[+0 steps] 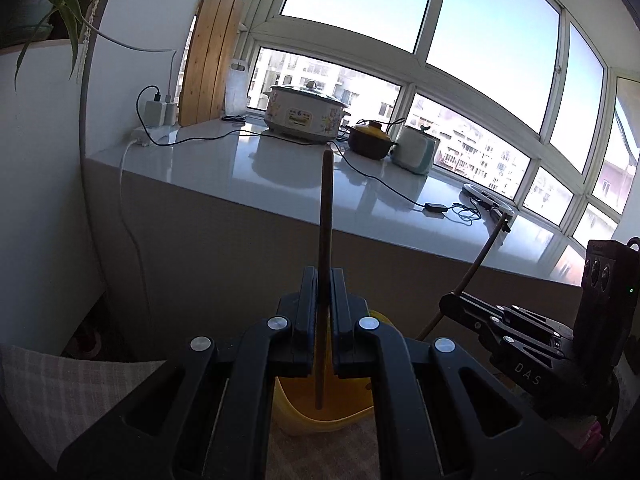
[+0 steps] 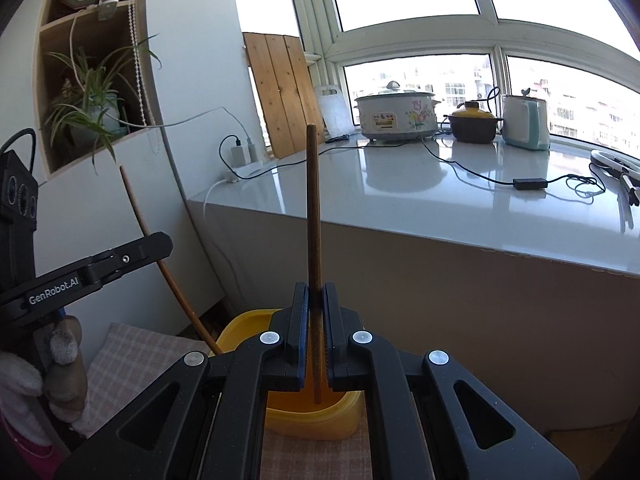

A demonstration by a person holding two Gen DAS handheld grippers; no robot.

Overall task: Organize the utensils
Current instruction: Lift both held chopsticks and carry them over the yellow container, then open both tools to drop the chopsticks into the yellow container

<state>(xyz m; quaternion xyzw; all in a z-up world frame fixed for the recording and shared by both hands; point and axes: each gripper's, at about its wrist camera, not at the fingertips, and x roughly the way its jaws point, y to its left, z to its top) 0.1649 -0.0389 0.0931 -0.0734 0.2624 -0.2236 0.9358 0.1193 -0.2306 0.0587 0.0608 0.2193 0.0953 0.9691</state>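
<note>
Left wrist view: your left gripper (image 1: 323, 292) is clamped on a brown chopstick (image 1: 326, 216), which stands nearly upright between the pads; its long axis runs from 12 o'clock to 6 o'clock in the frame. The lower tip hangs inside the mouth of the yellow container (image 1: 320, 412), directly beneath the jaws at 6 o'clock. Whether the tip touches the container floor cannot be told. At 3 o'clock you see your right gripper (image 1: 472, 308), pinching a second, paler-looking stick that leans toward 1 o'clock.

Right wrist view: your right gripper (image 2: 316, 312) is likewise closed on a second chopstick (image 2: 313, 208), held upright along the 12-to-6 line, with its lower end inside the same yellow container (image 2: 312, 416), here seen on a checked cloth (image 2: 136, 356). At 9 o'clock your left gripper (image 2: 156, 246) holds its stick, which slants down toward 5 o'clock, its lower end disappearing behind the right gripper's arm beside the container's rim.

Judgement: both sticks lie straight below their grippers, so the coming move turns on a vertical drop, not on any sideways reach. Neither hand is clearly nearer; each already hangs over the opening. Releasing either one should let its stick settle against the container wall. Behind, the white counter (image 2: 440, 200) carries a cooker (image 2: 394, 116), well apart from the work.
</note>
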